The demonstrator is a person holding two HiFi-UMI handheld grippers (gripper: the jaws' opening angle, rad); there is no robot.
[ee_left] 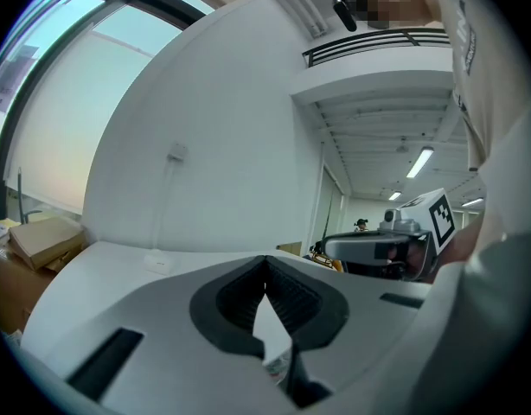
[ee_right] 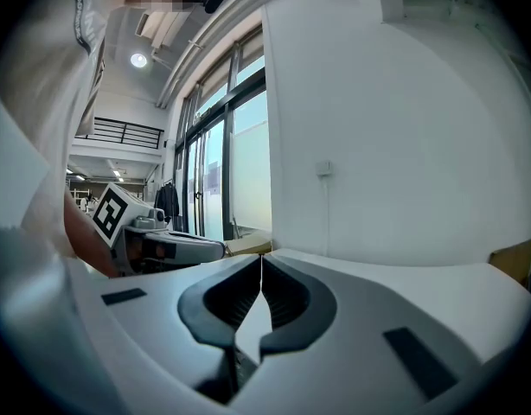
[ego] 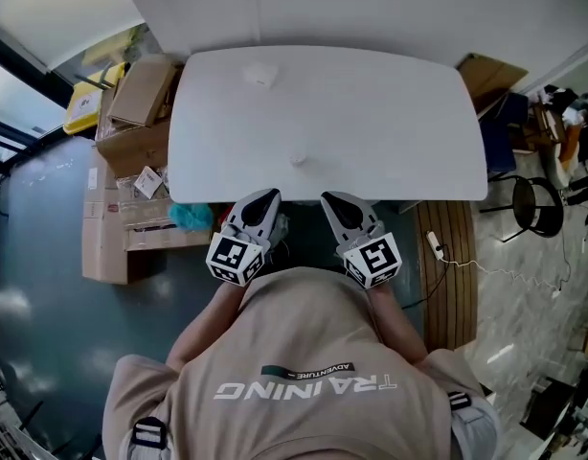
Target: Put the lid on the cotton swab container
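Two small pale objects lay on white desk (ego: 390,113), well apart from each other, not joined. Larger whitish object (ego: 260,75) sat near desk's far edge, left of centre, outline soft, slightly translucent. Smaller object (ego: 298,158) lay toward near edge, about mid-width. Both were too small and pale to tell which was lid and which cotton swab container.

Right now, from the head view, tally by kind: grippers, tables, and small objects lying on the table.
Grippers: 2, left gripper and right gripper
Tables: 1, white table
Small objects on it: 2, far pale object and near pale object
Total: 5
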